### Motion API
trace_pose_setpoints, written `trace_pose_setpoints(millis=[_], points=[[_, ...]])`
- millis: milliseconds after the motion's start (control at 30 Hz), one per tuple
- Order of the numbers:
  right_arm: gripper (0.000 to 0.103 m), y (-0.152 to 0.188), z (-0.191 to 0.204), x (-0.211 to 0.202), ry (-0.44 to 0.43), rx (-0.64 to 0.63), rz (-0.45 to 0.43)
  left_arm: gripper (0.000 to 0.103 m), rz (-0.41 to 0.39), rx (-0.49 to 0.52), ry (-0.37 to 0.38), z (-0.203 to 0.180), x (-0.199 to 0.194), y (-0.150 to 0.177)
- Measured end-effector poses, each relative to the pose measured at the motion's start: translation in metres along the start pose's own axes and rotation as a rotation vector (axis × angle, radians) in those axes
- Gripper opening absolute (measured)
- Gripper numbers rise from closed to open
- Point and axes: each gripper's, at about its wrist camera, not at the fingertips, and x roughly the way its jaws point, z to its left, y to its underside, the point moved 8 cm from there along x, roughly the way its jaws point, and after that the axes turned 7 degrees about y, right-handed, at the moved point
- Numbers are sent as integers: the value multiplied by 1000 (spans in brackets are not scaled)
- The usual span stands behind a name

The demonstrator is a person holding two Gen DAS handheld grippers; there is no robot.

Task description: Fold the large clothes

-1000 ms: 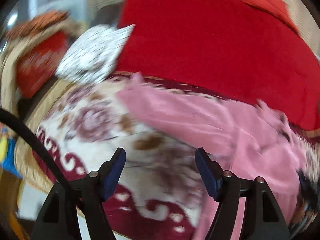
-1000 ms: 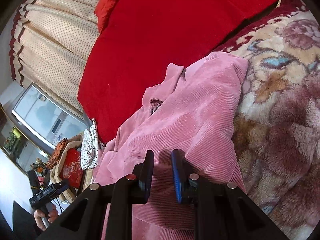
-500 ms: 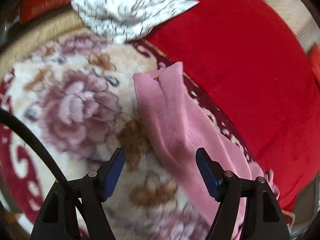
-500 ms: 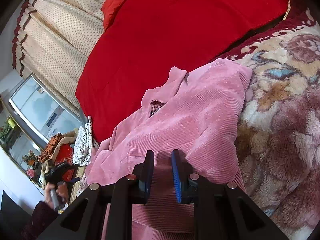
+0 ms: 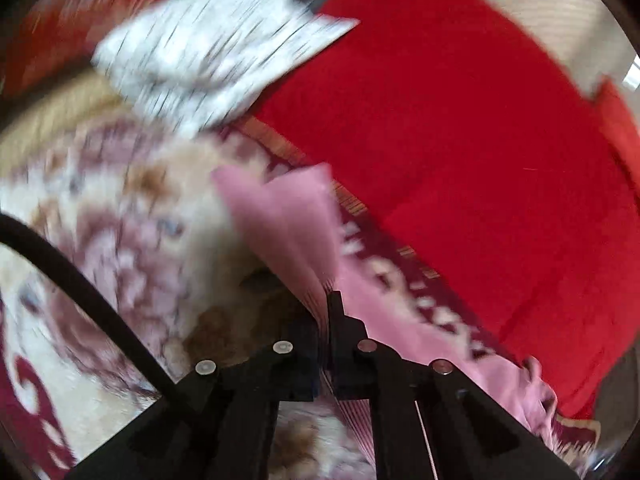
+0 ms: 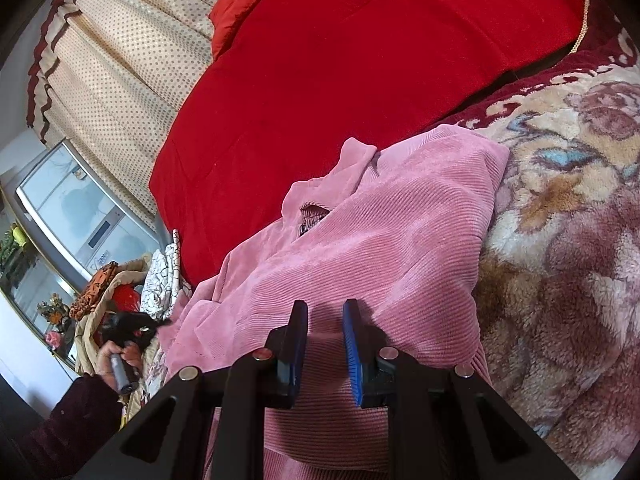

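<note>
A pink corduroy garment [image 6: 384, 248] lies on a floral fleece blanket [image 6: 568, 240], partly folded over itself. My right gripper [image 6: 326, 320] hovers over its near part with a narrow gap between the jaws and nothing clearly held. In the left wrist view, which is blurred by motion, my left gripper [image 5: 326, 312] is shut on the garment's long pink sleeve [image 5: 288, 216], whose end sticks out past the fingertips over the blanket [image 5: 120, 240].
A large red cushion [image 6: 340, 72] lies behind the garment; it also shows in the left wrist view [image 5: 460, 140]. A white patterned cloth [image 5: 216, 52] lies at the blanket's far corner. Dotted curtains [image 6: 120, 64], a window and the person's left hand [image 6: 116, 356] are at left.
My left gripper has moved onto the pink sleeve and closed on it; it was wide open before. The right gripper has barely moved.
</note>
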Motion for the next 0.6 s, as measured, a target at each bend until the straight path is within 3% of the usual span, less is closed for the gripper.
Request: trace_pose_setpoints(millis=[133,267,400,467,533,567,600], points=[[21,0,-1,-1,-4,5,-2,3,-51,187,65,-69,-48,-5],[21,-1,-2,-2,-13,16,3,3,-73,386,169,-156,-96,12],[24,-2,0,-8,-26,40,36,4,-32,621,297,-250,-132,68],[26,-3,-1,-13,-34,57,58,5,55,737,354,-292,-137,114],[35,-6,-3,-21,-31,67,62,20,163,830,393,-315,-137,156],[53,-8,-6,-28,-33,75,52,37,224,889,420,-324,-136,180],[75,-11,-9,-36,-44,90,29,46,244,922,431,-326,-138,193]])
